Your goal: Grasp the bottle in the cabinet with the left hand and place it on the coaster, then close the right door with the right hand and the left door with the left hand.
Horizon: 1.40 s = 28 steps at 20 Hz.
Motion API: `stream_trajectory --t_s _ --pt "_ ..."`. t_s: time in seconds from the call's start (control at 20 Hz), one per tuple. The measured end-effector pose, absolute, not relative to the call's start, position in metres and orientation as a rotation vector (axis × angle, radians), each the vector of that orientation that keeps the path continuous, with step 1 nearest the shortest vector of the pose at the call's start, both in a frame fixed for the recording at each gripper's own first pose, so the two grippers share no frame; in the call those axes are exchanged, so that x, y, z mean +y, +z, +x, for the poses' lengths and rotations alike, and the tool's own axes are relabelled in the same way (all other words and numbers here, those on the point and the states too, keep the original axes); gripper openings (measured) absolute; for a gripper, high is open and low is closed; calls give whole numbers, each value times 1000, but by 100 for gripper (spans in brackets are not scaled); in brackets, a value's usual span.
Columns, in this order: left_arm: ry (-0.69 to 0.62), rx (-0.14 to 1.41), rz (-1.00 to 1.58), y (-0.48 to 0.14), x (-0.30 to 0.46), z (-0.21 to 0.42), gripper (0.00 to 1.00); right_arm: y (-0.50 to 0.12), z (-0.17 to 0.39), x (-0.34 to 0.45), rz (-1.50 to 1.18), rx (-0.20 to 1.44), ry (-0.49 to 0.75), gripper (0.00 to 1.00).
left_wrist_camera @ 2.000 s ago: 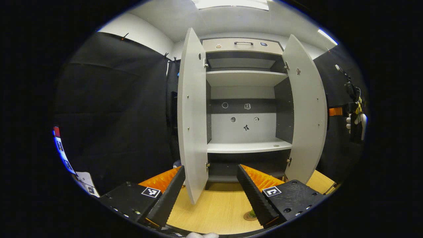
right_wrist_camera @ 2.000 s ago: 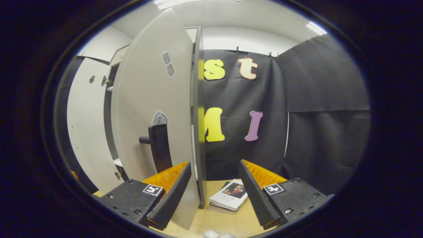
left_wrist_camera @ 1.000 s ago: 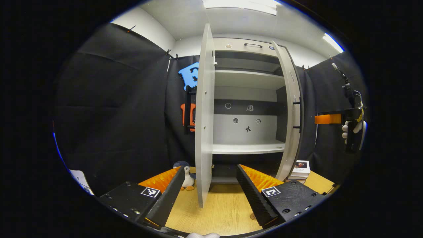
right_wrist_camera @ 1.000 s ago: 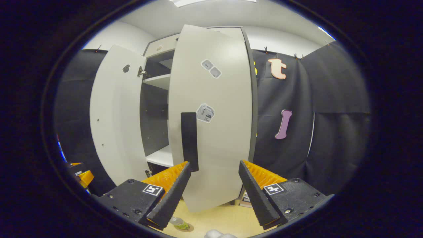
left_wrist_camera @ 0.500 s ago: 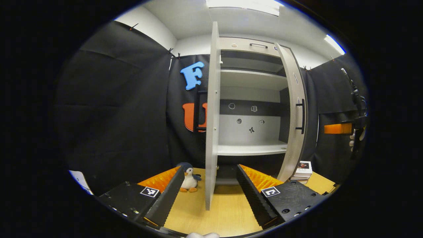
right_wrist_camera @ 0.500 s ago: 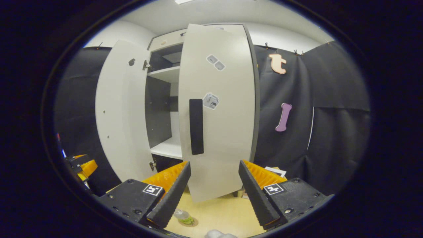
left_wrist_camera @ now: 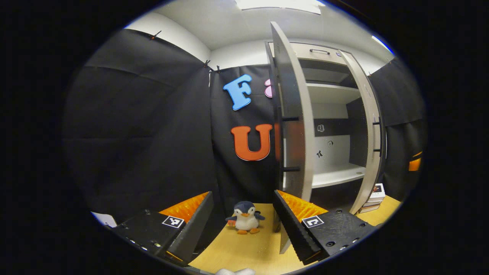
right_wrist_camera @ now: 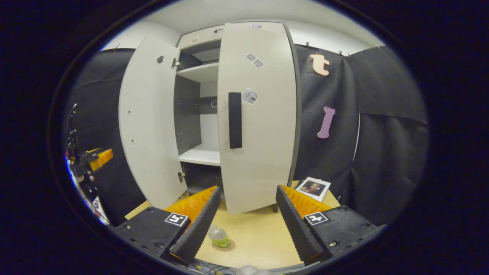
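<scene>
Both grippers are spread wide, holding nothing: the left gripper [left_wrist_camera: 241, 221] faces the left door's [left_wrist_camera: 294, 114] outer side, the right gripper [right_wrist_camera: 247, 221] the nearly shut right door [right_wrist_camera: 259, 126]. On the desk's [right_wrist_camera: 259, 236] front, the bottle [right_wrist_camera: 219, 236] stands on its coaster [right_wrist_camera: 226, 246]. A toy penguin [left_wrist_camera: 244, 217] sits left of the cabinet [right_wrist_camera: 198, 72], books [right_wrist_camera: 314, 188] right.

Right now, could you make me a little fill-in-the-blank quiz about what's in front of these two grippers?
1. The bottle stands on the wooden table, on a round ____.
2. The cabinet's left door is ____.
3. The toy on the table by the left door is a plush ____.
4. Both the left gripper and the right gripper have their jaws ____.

Missing words: coaster; open; penguin; open
</scene>
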<state>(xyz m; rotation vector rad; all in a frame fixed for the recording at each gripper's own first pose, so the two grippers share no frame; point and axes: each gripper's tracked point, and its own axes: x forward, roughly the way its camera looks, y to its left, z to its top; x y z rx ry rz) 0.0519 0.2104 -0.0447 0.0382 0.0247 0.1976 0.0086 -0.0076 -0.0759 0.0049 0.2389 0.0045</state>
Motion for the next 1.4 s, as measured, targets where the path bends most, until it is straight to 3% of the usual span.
stream_trajectory --t_s 0.55,0.6,0.65,0.75,0.9,0.95,1.2,1.25,1.4 --pt "182 -47 5 6 221 130 96 -71 -38 -29 29 268 -85 96" --pt "206 -36 14 6 225 133 99 -70 -41 -33 32 263 -95 96" --pt "206 -30 28 6 225 133 92 -70 -44 -38 45 262 -109 96" --pt "204 -56 50 13 222 130 87 -73 -51 -45 84 271 -119 96" --pt "205 -68 69 14 220 130 94 -89 -58 -37 97 287 -144 94" --pt "207 -70 78 14 219 129 90 -87 -59 -39 97 285 -150 94" --pt "216 -60 65 12 215 124 90 -84 -62 -43 91 284 -127 96" --pt "219 -60 66 12 214 123 94 -83 -62 -44 88 281 -121 96" --pt "214 -50 56 10 202 120 90 -81 -62 -48 93 275 -111 96"
